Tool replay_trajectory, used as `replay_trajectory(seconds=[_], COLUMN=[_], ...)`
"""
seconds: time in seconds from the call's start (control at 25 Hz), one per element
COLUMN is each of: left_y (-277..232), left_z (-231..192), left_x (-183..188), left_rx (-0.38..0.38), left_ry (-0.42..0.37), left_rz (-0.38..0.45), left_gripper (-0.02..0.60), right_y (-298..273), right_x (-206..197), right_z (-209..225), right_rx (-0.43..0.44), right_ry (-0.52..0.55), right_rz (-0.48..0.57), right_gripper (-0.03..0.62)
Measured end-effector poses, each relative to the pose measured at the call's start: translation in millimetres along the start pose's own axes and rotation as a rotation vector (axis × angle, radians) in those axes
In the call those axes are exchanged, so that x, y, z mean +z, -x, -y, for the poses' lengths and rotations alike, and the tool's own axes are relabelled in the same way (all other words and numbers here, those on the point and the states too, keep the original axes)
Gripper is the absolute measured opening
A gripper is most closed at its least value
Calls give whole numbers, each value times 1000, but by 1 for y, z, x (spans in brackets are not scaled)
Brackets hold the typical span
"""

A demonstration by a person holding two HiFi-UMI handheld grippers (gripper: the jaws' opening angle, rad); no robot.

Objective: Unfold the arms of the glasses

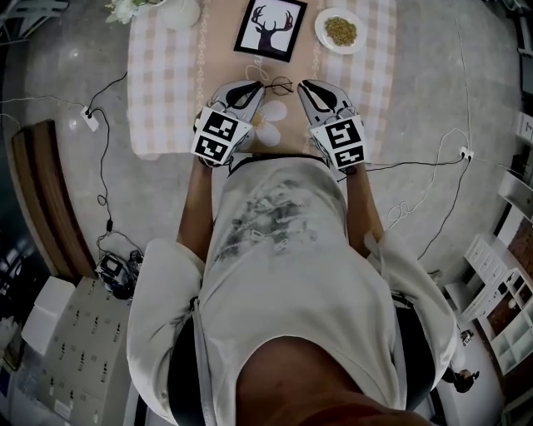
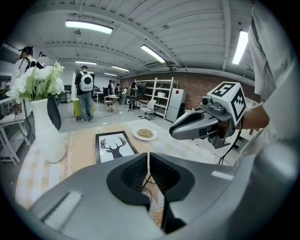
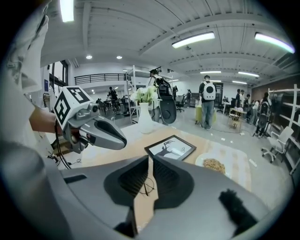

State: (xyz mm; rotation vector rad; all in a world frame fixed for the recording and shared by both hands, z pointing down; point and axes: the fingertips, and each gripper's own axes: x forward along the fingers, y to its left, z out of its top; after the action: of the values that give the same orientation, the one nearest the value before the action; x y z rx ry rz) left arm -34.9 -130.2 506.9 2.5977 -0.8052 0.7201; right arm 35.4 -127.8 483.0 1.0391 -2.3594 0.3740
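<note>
Item: glasses (image 1: 275,83), thin dark wire frame with round lenses, lying flat on the tan runner (image 1: 225,75) at the middle of the table (image 1: 166,100), just near of the framed deer picture (image 1: 271,27) and between the tips of the two grippers; whether the arms are folded cannot be made out. Left gripper (image 1: 250,90): held at the near-left side of the glasses, tips angled down toward the table, claw pressed together with nothing between the pads; its own view shows only a thin seam between the pads, with a piece of the wire frame visible beyond them. Right gripper (image 1: 310,87): held at the near-right side of the glasses, tips angled down likewise, claw pressed together and empty; its own view shows the glasses on the runner beyond the closed pads. Whether either tip touches the glasses cannot be told. Other table contents: white vase (image 1: 179,10) with white flowers (image 1: 125,8) at the far left; white plate (image 1: 340,31) of tan grains at the far right; two pale round objects (image 1: 271,112) on the runner, near of the glasses. Checked cloth (image 1: 158,50) on both sides of the runner. Floor: grey, with black cables (image 1: 100,166) at the left
</note>
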Motion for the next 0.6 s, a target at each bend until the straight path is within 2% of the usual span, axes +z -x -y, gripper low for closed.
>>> replay_trajectory(seconds=[0.16,0.24,0.6], left_y=[-11,-15,-33], left_z=[0,0,-2], left_x=[-8,-12,-24], left_rx=[-20,-28,-60], left_ry=[-16,-16,-41], left_rz=[-42,-57,-122], left_gripper=[28,31,44], right_y=[-7,-10,-22], right_x=[-5,-9,-21], right_z=[6,7,13], right_rx=[1,3,15], right_ry=[0,-3,-20], right_rz=[-15,-27,-68], right_gripper=[25,63,75])
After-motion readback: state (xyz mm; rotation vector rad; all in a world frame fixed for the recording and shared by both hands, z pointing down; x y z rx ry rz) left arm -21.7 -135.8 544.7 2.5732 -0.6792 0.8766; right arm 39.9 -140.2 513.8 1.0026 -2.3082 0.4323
